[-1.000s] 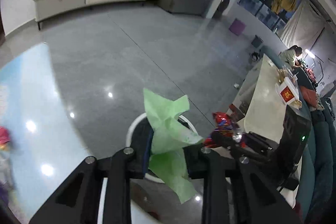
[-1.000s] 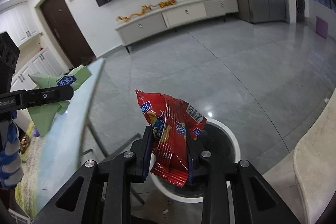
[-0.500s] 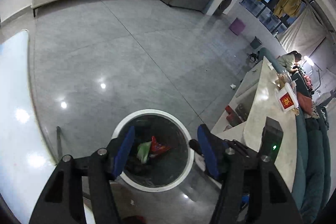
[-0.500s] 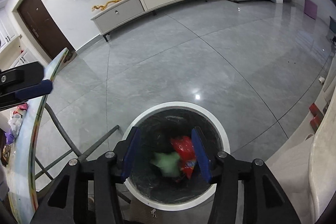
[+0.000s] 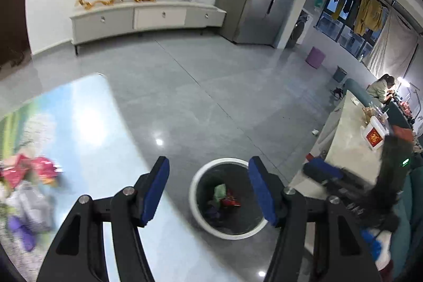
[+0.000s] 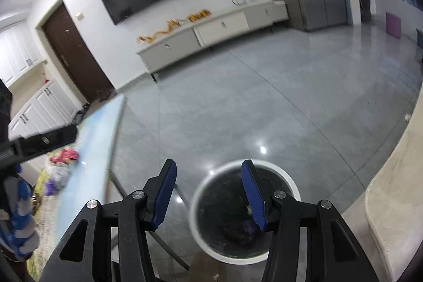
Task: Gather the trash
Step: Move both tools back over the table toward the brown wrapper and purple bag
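Green wrapper [image 5: 220, 191] and red snack bag [image 5: 230, 201], both crumpled, lie touching inside the white-rimmed round bin [image 5: 197, 210] on the floor. Left gripper [image 5: 208, 192] and right gripper [image 6: 208, 192] hover above, jaws spread, empty. Blurred packets [image 5: 29, 173] rest on the bench [image 5: 95, 123].

In the left wrist view, the bin [image 5: 194, 198] sits low centre on bare floor [image 5: 190, 97], its mouth open between the spread pads of the left tool [image 5: 208, 189]. The table [image 5: 87, 128] fills the lower left, with blurred litter [image 5: 29, 176] at its left edge. The right tool [image 5: 321, 172] juts in at right, before a pale counter [image 5: 349, 139].
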Available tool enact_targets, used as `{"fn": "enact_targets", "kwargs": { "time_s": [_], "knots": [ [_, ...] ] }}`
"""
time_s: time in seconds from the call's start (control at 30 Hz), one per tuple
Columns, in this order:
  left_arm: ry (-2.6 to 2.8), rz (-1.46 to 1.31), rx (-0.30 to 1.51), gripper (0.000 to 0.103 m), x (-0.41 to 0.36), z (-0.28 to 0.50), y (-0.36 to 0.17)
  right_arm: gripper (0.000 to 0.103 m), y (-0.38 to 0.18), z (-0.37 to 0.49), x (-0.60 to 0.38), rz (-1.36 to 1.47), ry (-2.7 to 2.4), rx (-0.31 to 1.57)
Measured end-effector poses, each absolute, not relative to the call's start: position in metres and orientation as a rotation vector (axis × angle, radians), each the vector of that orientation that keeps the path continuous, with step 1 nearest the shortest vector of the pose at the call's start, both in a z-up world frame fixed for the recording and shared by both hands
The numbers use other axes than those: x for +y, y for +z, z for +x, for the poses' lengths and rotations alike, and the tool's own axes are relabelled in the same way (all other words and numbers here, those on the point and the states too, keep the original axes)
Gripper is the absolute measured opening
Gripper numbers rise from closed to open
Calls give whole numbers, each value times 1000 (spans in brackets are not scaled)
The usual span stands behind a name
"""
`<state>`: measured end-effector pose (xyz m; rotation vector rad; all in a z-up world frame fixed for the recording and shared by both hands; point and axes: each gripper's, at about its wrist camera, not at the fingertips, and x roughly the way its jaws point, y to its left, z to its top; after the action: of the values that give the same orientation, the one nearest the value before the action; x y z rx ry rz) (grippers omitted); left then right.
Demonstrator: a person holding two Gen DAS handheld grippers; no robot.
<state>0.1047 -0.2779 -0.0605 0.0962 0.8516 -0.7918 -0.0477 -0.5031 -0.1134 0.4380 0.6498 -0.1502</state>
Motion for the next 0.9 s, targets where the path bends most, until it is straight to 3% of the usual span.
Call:
{"fn": "enact_targets", "kwargs": {
  "time_s": [0.4,0.73,0.9],
  "knots": [
    [-580,48,727,60,-91,103,-37,49,-43,-29,-407,304,-5,574],
    [-324,26,736,60,97,125,-68,49,-43,32,-293,196,188,671],
    [-300,59,779,62,138,131,-95,49,-63,61,-218,120,310,747]
  ]
}}
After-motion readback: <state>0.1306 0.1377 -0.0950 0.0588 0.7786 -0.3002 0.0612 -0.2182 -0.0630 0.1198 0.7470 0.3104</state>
